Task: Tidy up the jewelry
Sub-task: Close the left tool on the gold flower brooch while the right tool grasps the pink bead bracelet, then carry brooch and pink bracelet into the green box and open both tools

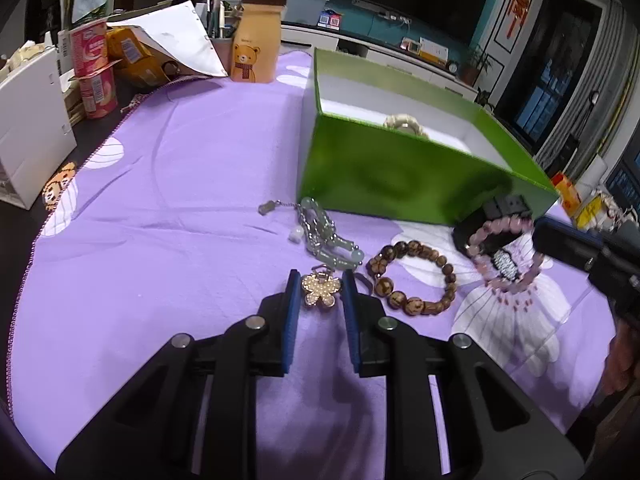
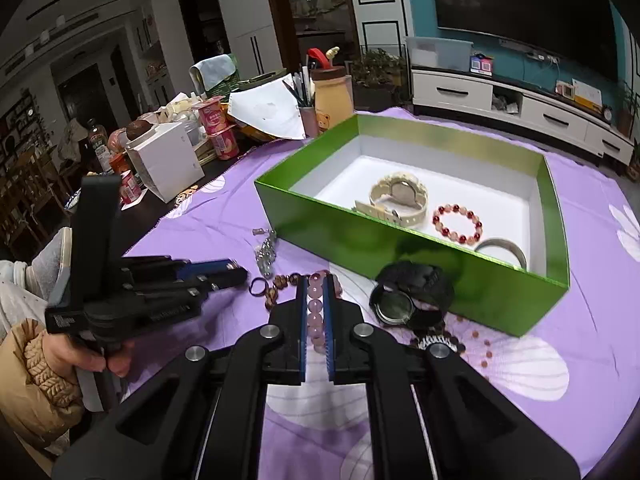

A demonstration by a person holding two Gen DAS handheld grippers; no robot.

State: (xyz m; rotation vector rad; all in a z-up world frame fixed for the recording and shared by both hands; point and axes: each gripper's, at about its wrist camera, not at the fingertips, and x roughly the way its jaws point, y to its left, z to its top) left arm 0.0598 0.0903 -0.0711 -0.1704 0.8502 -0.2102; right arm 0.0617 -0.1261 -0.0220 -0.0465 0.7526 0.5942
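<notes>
Purple cloth (image 1: 180,200): butterfly brooch (image 1: 321,290) between parted left jaws; right jaws clenched on pink bracelet (image 2: 315,304).

Green box wall (image 2: 360,240) hides part of the silver bangle (image 2: 505,249)

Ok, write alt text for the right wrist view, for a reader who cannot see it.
The right gripper is closed on a pink bead bracelet above a purple cloth. Beyond it, an open green box holds a cream watch, a red bead bracelet and a bangle; a black watch lies outside. The left gripper reaches in at left.
</notes>
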